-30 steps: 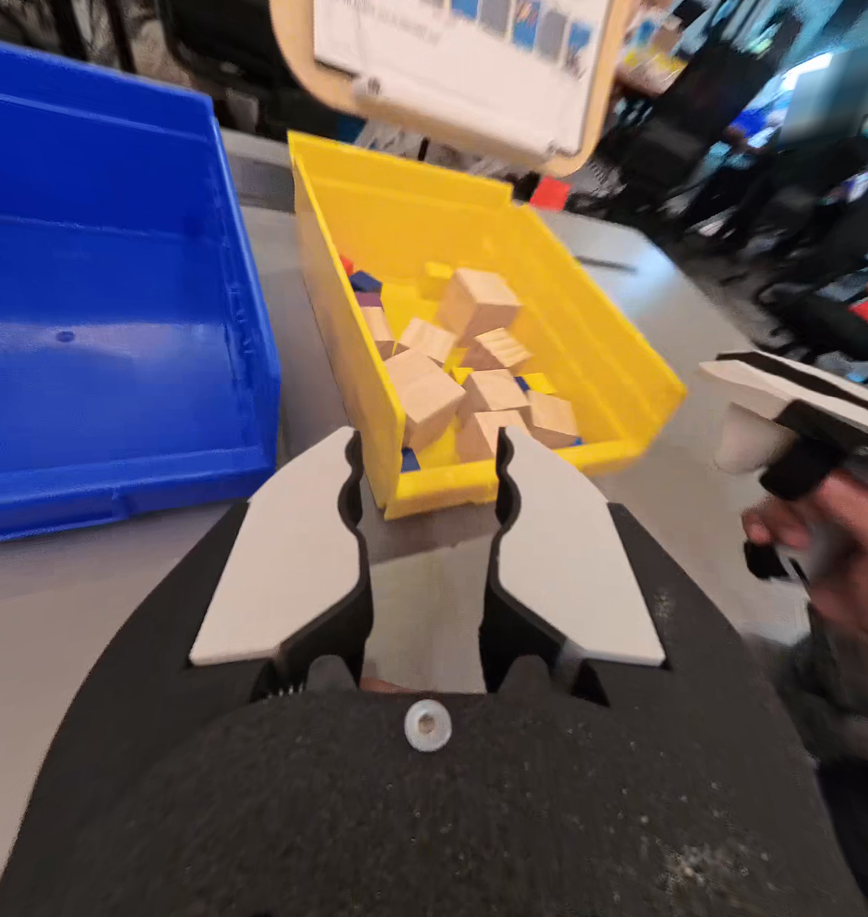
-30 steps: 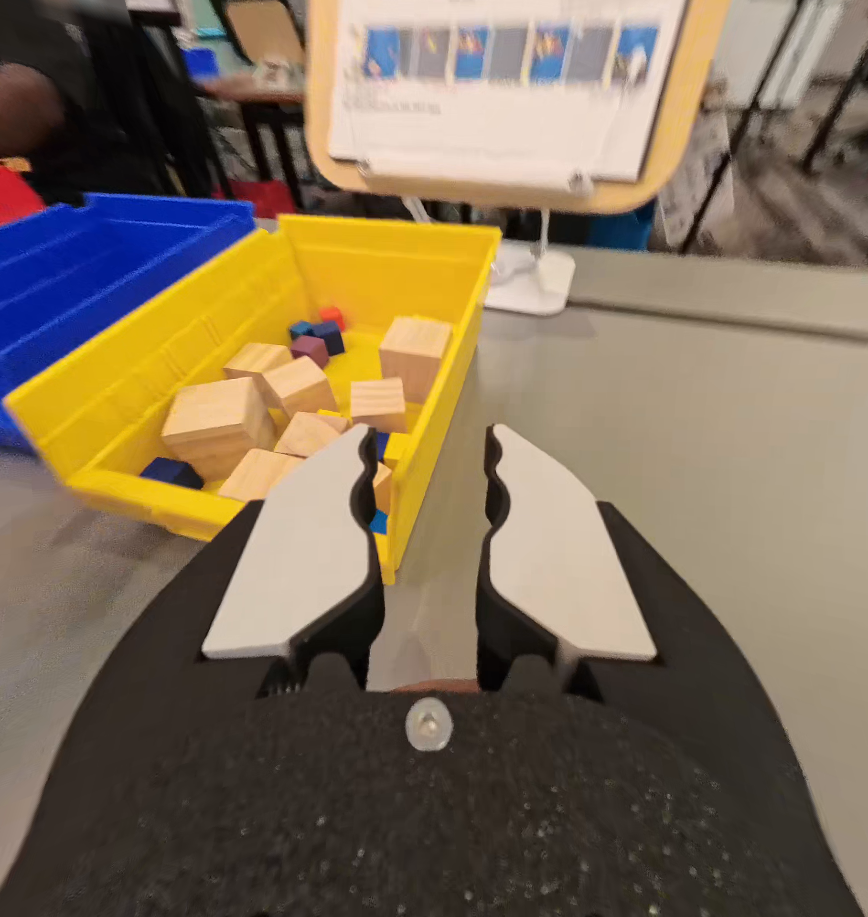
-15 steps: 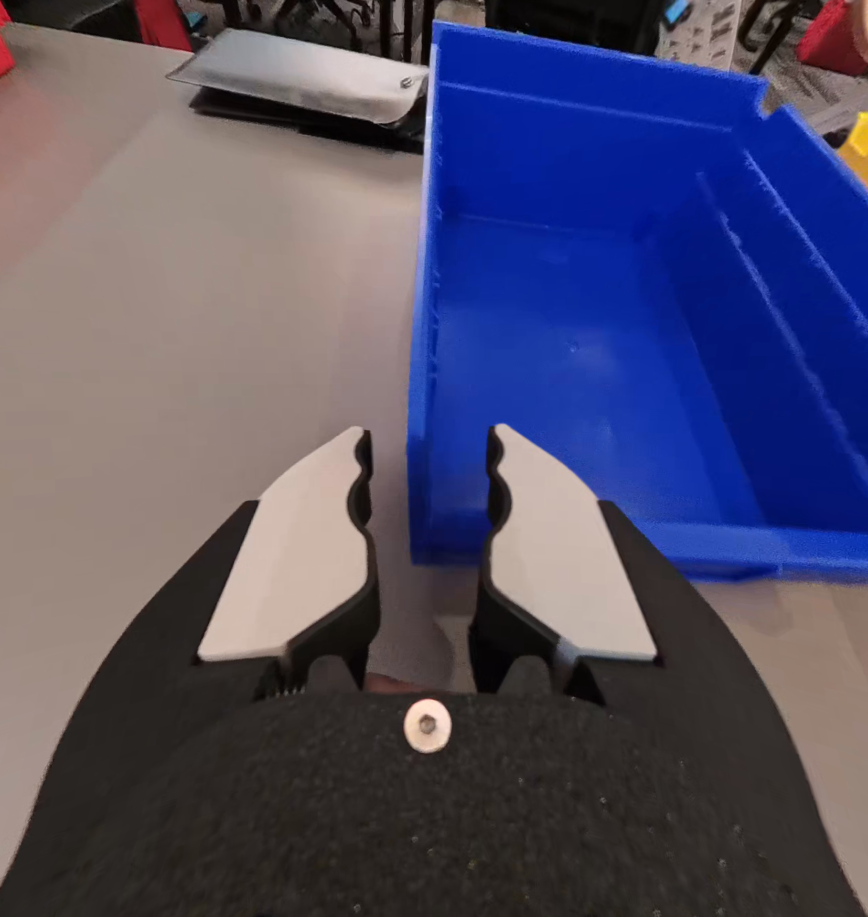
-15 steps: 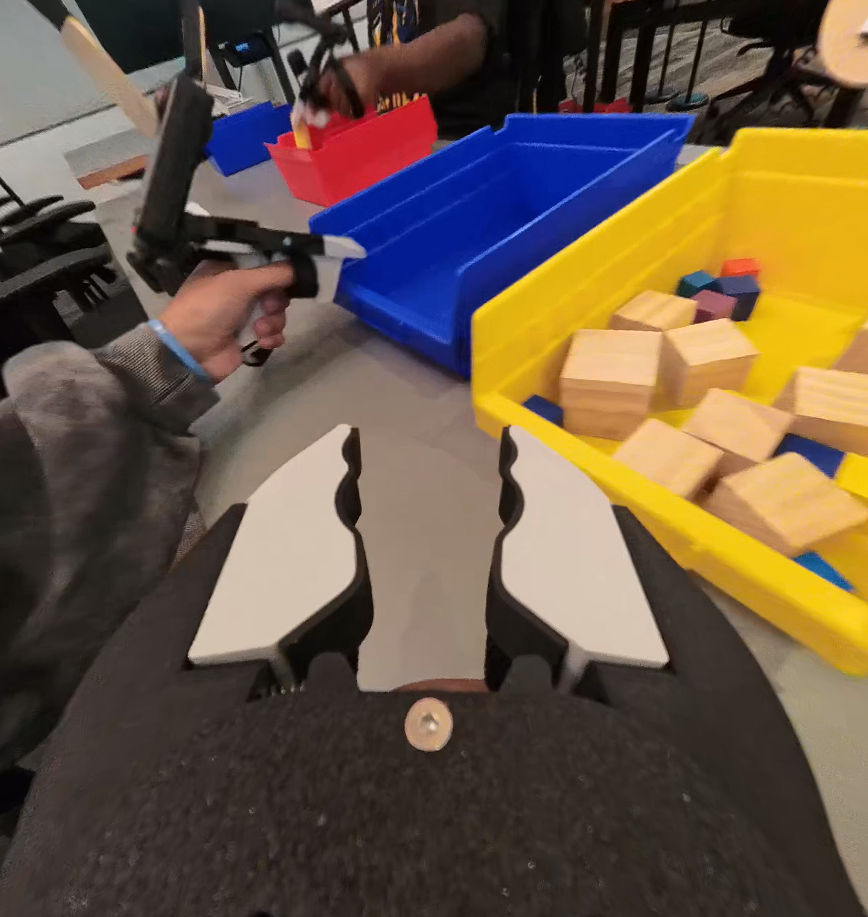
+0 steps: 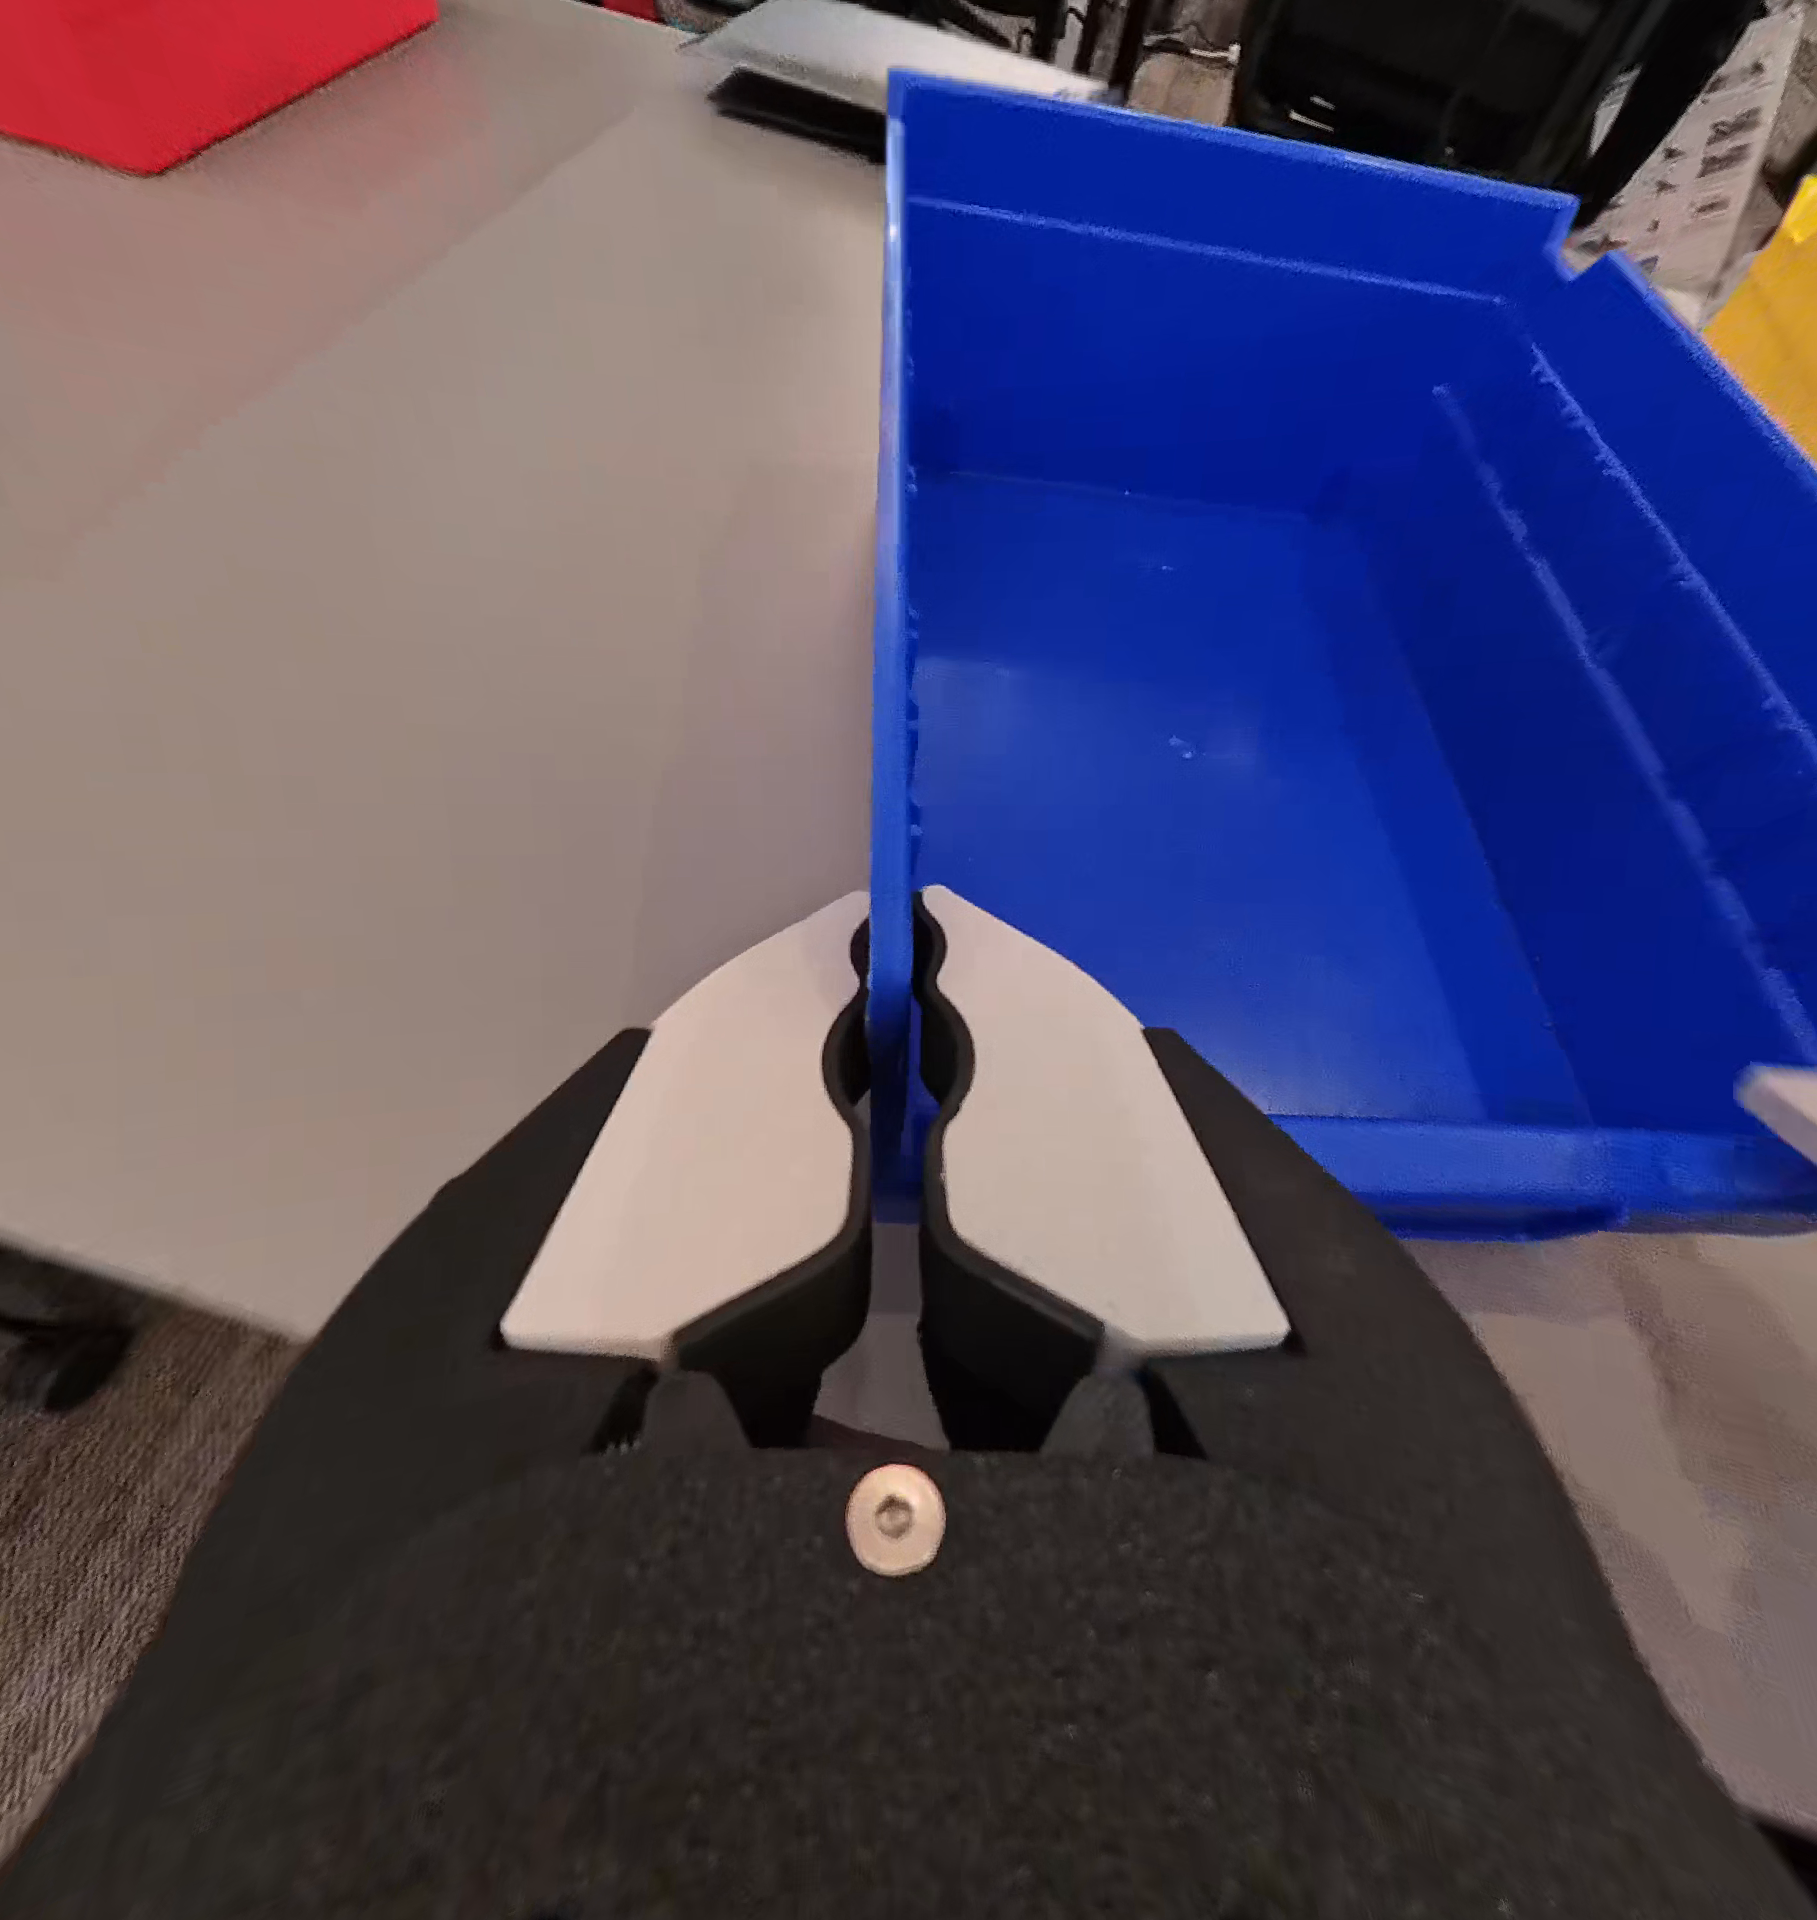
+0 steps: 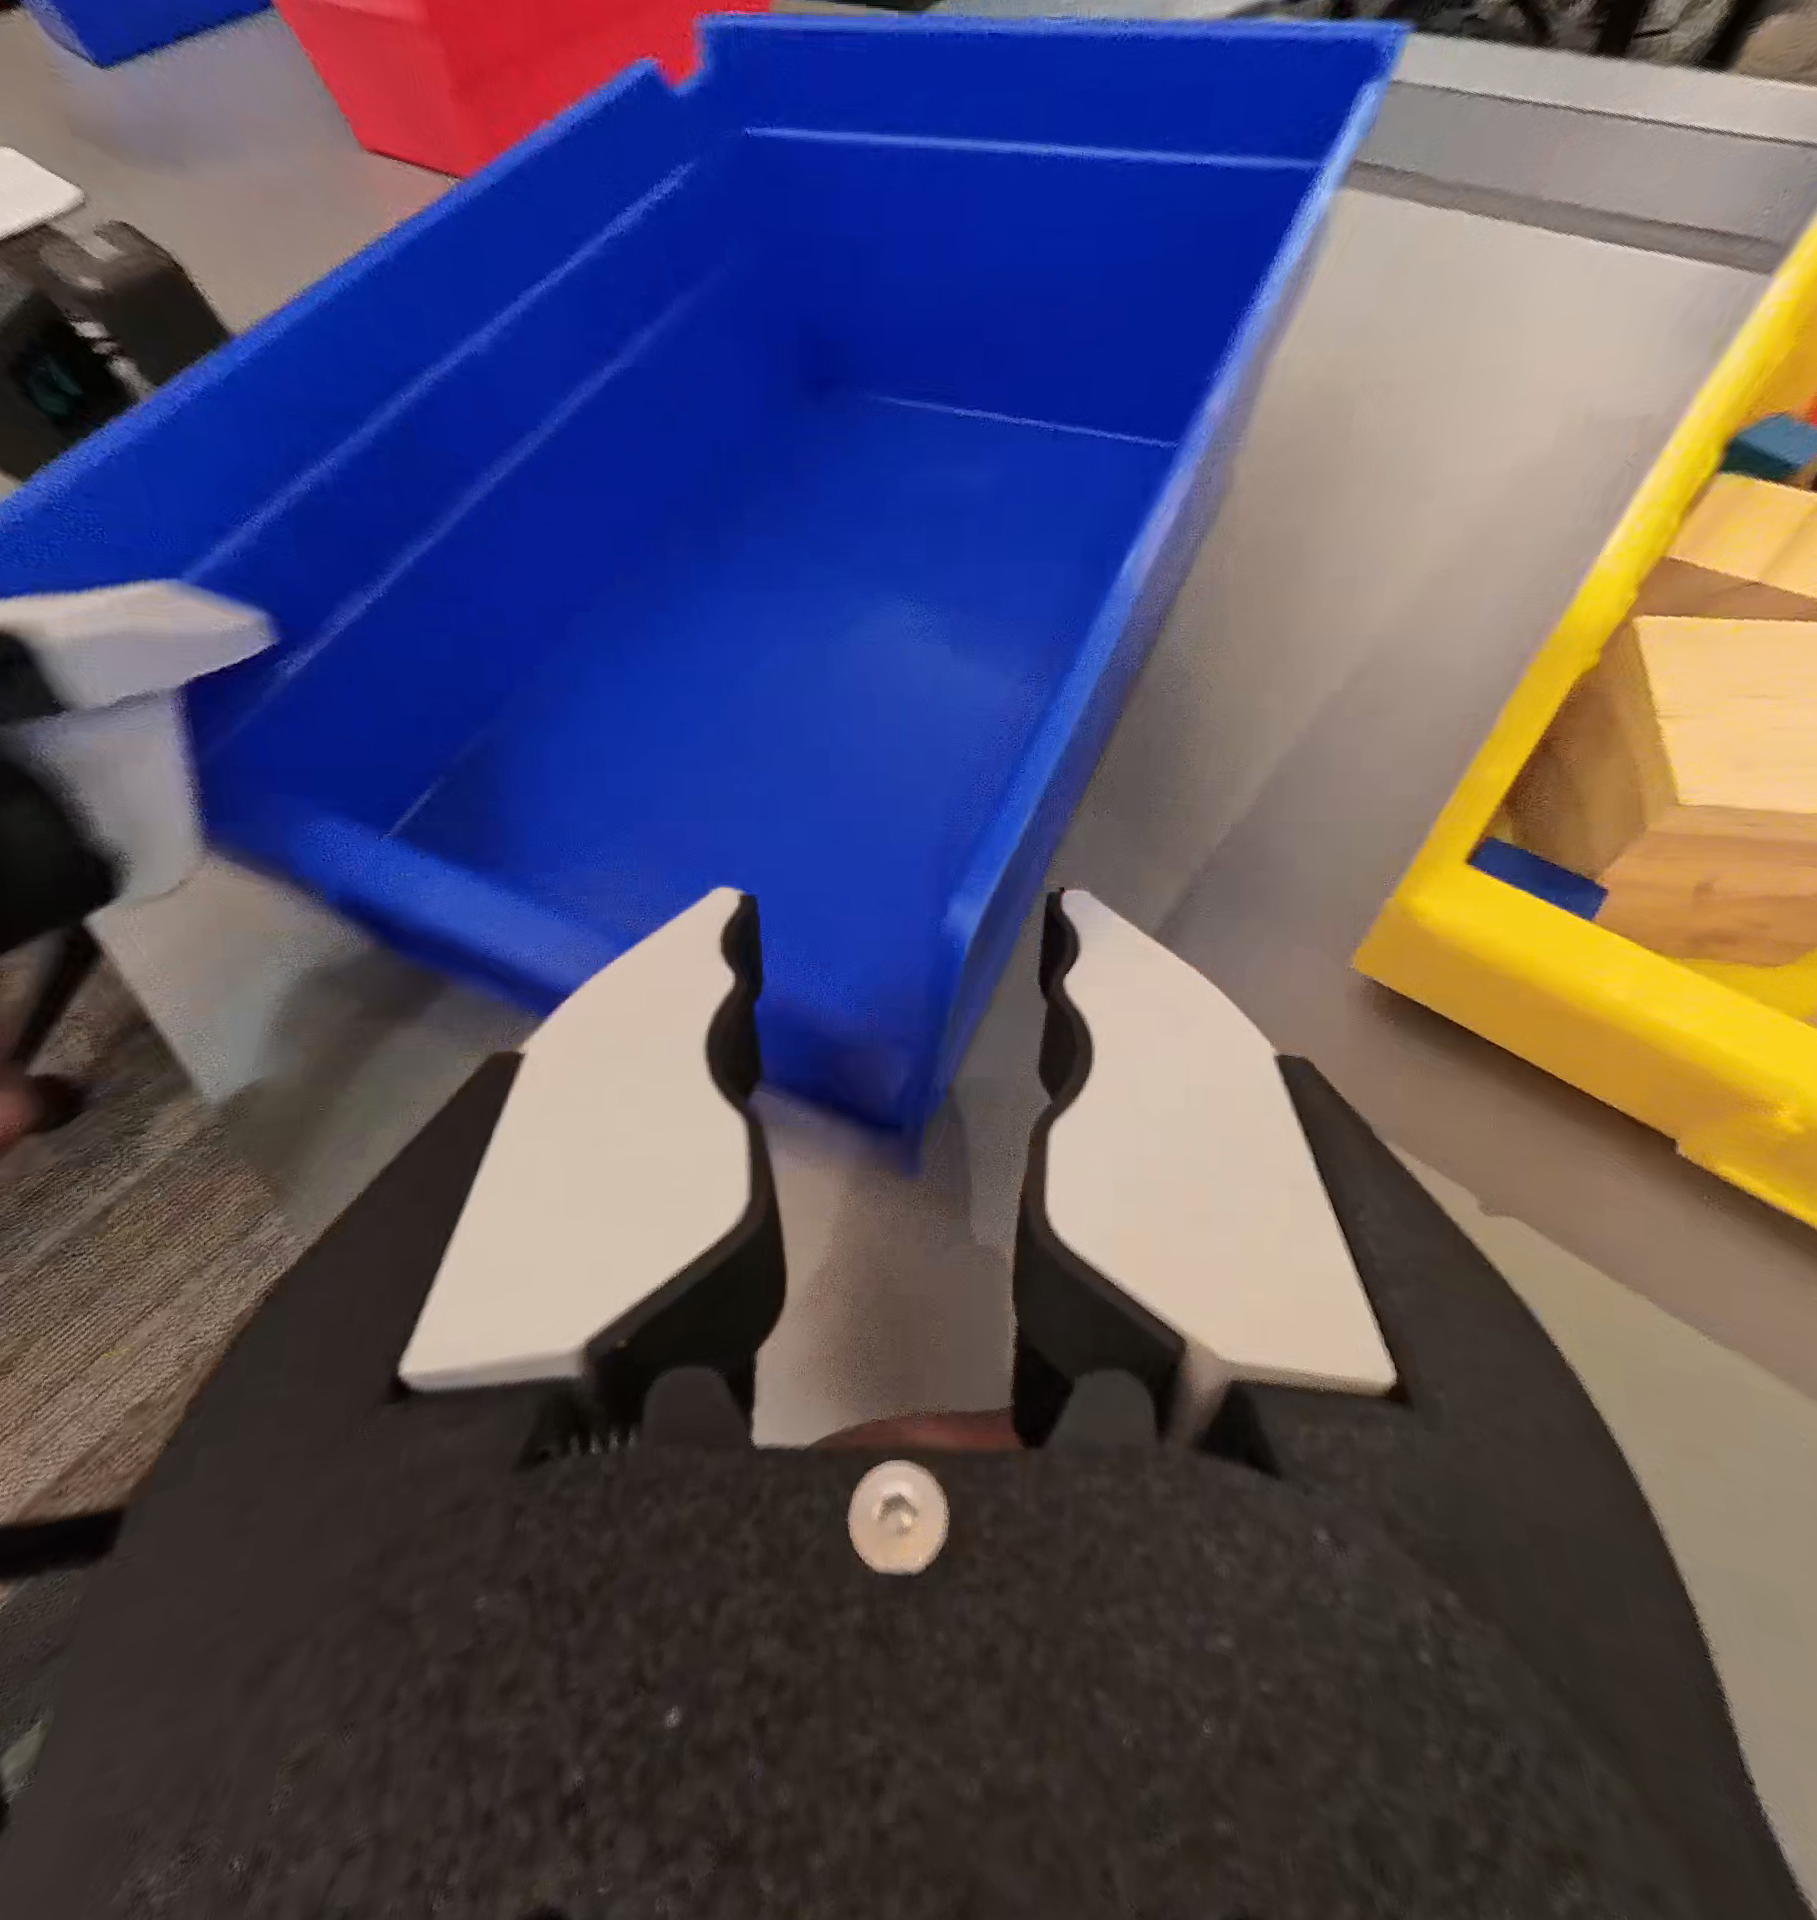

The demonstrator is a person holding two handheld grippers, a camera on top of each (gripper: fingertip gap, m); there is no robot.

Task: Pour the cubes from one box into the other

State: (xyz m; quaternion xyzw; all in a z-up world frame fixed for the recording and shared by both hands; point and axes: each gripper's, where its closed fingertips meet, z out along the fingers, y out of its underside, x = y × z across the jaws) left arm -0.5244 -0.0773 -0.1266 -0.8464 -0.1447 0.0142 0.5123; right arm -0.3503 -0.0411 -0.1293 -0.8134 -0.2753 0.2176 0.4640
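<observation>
Two boxes: blue box bare inside, yellow box with cubes.

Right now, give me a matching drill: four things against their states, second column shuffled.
Things:
1. left gripper
2. right gripper
3. blue plastic bin
4. yellow plastic bin

States:
A. holds wooden cubes
B. empty inside
C. fingers shut on a blue wall
D. fingers open either side of a blue corner

Pairs: 1-C, 2-D, 3-B, 4-A
</observation>
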